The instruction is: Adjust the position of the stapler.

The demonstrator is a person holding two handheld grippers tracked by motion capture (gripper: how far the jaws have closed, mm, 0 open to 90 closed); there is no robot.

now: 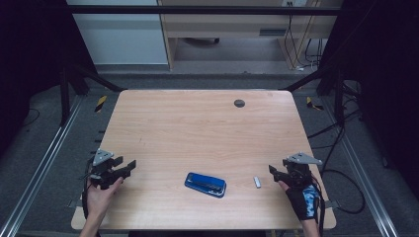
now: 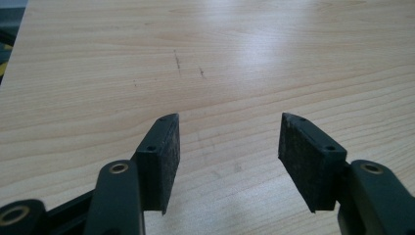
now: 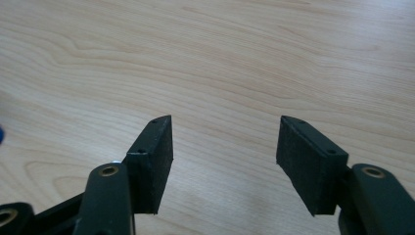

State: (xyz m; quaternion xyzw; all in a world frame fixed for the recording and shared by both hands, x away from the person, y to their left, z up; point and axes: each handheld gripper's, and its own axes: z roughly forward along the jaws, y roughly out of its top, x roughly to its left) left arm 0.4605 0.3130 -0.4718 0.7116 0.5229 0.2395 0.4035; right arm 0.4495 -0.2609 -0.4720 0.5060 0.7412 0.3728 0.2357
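A stapler [image 1: 205, 184] is lying near the tabletop's [image 1: 197, 128] front edge, a small stick [image 1: 257, 181] lying just right of it.

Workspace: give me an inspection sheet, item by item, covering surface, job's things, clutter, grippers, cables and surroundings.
Surface: light wooden table, faint dark scuffs in the left gripper view, a round dark grommet near the far edge.
Job's things: blue case lying flat near the front edge; small silver piece to its right, apart from it.
Clutter: nothing seen.
Grippers: left gripper and right gripper both open, holding nothing, at the table's left and right edges.
Cables: black cable trails from the right gripper; more hang by the far desk.
Surroundings: dark frame, floor rails, pale wooden desk behind.
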